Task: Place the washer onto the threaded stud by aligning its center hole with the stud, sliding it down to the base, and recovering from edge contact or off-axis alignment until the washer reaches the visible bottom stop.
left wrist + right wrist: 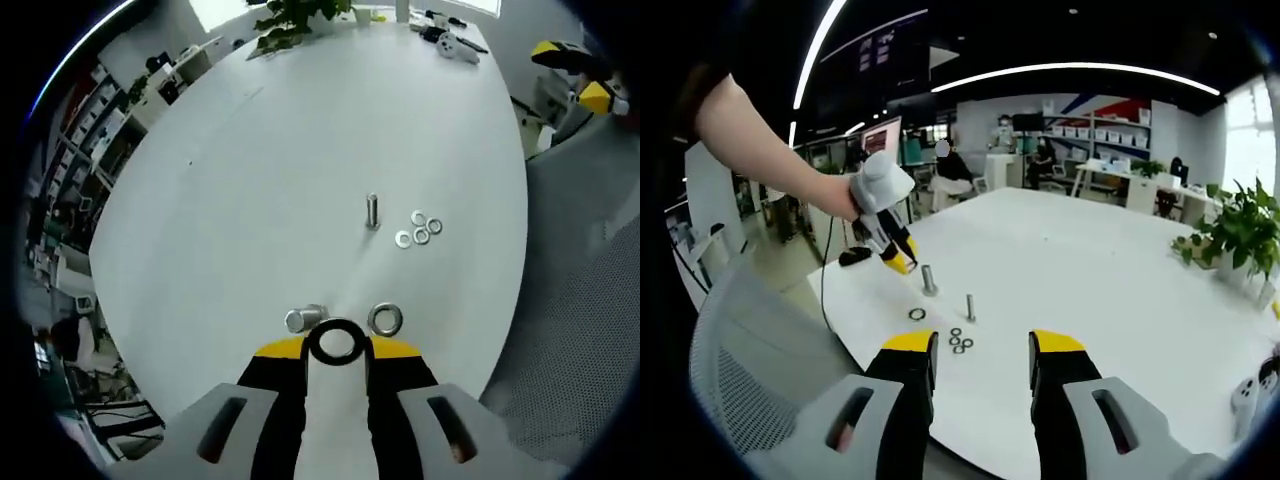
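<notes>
On my left gripper view, the left gripper pinches a washer between its yellow tips, low at 6 o'clock, above the white desk. Just beyond the tips, a short bolt stands at 11 o'clock from the held washer, and a loose washer lies flat at 1 o'clock from it. Further up, near the middle, the threaded stud stands upright on the desk, well apart from the gripper. Beside the stud, at its 4 o'clock, I see a small group of spare washers lying flat, close together.

On my right gripper view, the right gripper has its tips spread apart with nothing between them, hanging over the near edge of the desk. I see there the left gripper coming from 10 o'clock, held by a person's hand. A green plant stands at 3 o'clock on the desk.
</notes>
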The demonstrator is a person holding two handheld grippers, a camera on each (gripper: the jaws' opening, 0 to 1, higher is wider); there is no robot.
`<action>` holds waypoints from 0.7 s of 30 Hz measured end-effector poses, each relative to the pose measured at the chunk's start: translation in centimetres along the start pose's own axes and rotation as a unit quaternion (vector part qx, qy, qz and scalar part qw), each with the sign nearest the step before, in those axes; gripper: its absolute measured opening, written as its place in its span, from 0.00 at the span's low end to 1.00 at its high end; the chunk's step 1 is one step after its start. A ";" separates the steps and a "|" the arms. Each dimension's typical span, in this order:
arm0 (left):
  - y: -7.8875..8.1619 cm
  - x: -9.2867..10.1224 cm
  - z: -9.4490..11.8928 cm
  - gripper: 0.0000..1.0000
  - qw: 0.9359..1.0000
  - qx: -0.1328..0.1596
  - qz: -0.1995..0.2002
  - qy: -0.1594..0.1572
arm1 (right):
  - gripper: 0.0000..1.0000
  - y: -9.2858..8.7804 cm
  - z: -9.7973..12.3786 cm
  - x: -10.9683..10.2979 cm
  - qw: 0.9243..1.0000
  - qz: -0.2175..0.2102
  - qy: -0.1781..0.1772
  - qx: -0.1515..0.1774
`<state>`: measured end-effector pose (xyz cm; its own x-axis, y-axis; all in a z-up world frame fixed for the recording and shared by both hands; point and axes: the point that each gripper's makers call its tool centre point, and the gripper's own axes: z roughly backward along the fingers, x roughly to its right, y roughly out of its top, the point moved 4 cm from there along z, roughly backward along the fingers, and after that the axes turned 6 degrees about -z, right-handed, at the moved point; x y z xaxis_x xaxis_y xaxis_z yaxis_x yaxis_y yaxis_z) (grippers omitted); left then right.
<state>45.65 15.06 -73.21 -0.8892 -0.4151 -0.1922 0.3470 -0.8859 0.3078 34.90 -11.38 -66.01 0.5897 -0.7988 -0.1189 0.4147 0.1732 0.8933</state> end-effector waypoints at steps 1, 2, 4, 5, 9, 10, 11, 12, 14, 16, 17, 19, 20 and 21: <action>0.2 -0.2 0.0 0.20 1.000 0.000 0.000 0.002 | 0.39 0.0 0.0 0.0 1.000 0.000 0.000 0.000; 0.3 -0.3 -0.1 0.20 1.000 0.000 0.000 0.004 | 0.39 0.0 0.0 0.0 1.000 0.000 0.000 0.000; 0.4 -0.8 -0.4 0.20 1.000 -0.003 -0.002 0.007 | 0.38 0.0 0.0 0.0 1.000 0.001 -0.001 -0.001; 0.4 -1.1 -0.6 0.20 1.000 -0.004 -0.002 0.008 | 0.38 0.0 0.0 0.0 1.000 0.001 -0.001 -0.001; 0.5 -2.0 -1.0 0.20 1.000 -0.006 0.000 0.014 | 0.38 0.0 0.0 0.1 1.000 0.001 -0.002 -0.002; 0.5 -2.1 -1.2 0.20 1.000 -0.009 0.004 0.012 | 0.38 0.0 0.0 0.1 1.000 0.001 -0.003 -0.002; 0.4 -2.4 -1.4 0.20 1.000 -0.011 0.006 0.012 | 0.38 0.0 0.0 0.1 1.000 0.000 -0.003 -0.001; 0.3 -2.5 -1.6 0.20 1.000 -0.013 0.006 0.013 | 0.38 0.0 0.0 0.1 1.000 0.000 -0.003 -0.001; 0.2 -2.7 -1.7 0.20 1.000 -0.017 0.007 0.012 | 0.38 -0.1 0.1 0.1 1.000 0.001 -0.004 -0.002; 0.3 -2.8 -1.8 0.20 1.000 -0.017 0.008 0.012 | 0.38 -0.1 0.1 0.1 1.000 0.000 -0.005 -0.002; 0.3 -2.7 -1.7 0.20 1.000 -0.018 0.009 0.011 | 0.38 -0.1 0.1 0.1 1.000 0.000 -0.005 -0.002; 0.4 -2.6 -1.9 0.20 1.000 -0.020 0.004 0.008 | 0.38 -0.1 0.1 0.2 1.000 -0.001 -0.006 -0.002; 0.4 -2.5 -2.0 0.20 1.000 -0.022 0.002 0.007 | 0.38 0.0 0.1 0.2 1.000 -0.001 -0.006 -0.002; 0.4 -2.5 -2.1 0.20 1.000 -0.024 -0.001 0.006 | 0.38 0.0 0.1 0.2 1.000 -0.001 -0.006 -0.002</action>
<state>48.60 15.30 -74.60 -0.8862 -0.4155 -0.2049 0.3592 -0.8955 0.2627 34.95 -11.57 -66.04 0.5800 -0.8065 -0.1148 0.4180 0.1737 0.8917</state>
